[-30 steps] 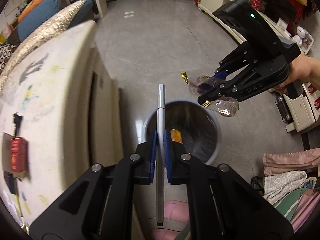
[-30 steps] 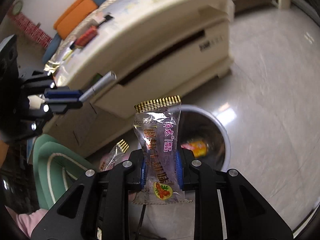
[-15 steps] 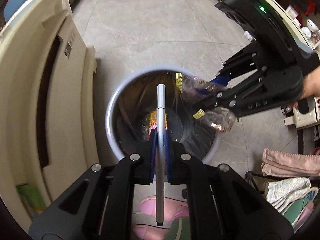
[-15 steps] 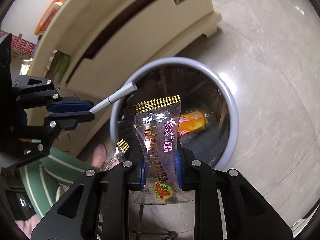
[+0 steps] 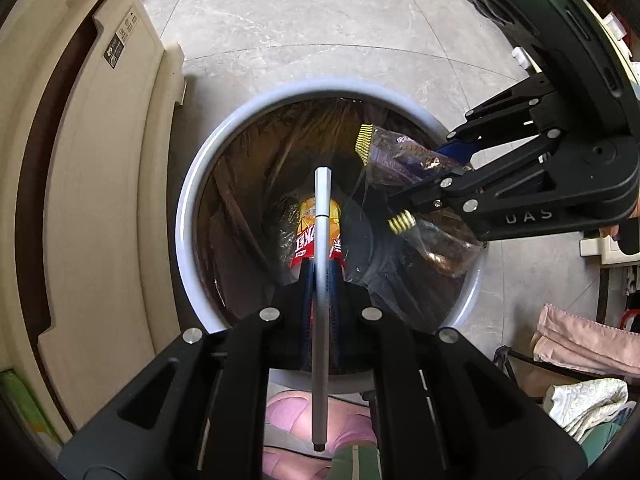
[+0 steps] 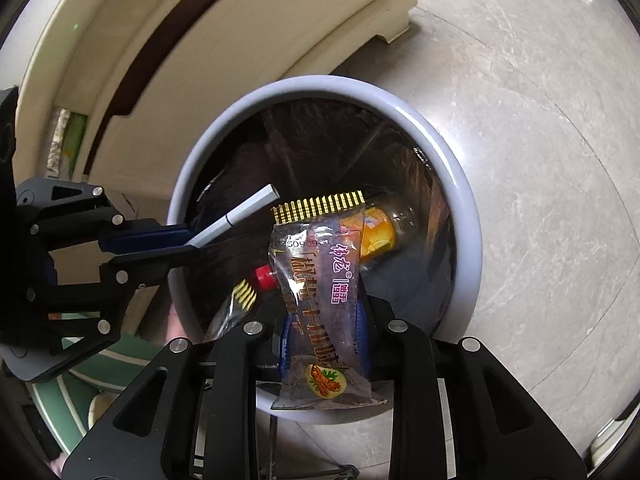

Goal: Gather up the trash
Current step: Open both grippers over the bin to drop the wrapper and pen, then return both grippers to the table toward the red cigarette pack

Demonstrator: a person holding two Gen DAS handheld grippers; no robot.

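**Crinkly film and a slick metal pen, both poised over the bin**

Silver and stiff, the pen (image 5: 321, 280) is pinched near its middle by the left gripper (image 5: 321, 276), jaws pressed tight on the barrel, its free end reaching out above the bin (image 5: 188, 216). It looks light, rigid and smooth, so it should drop cleanly and may roll.

Above the same bin, the right gripper (image 6: 324, 328) has the snack wrapper (image 6: 320, 280) between its pads at the lower half; the jaws have just been opening, and whether the pads are pressing on it is hard to tell. A second clear wrapper (image 6: 236, 304) hangs beside it. Thin film is featherlight, floppy and clingy; it may stick to a pad. Inside the bin lies an orange bottle (image 6: 376, 236).
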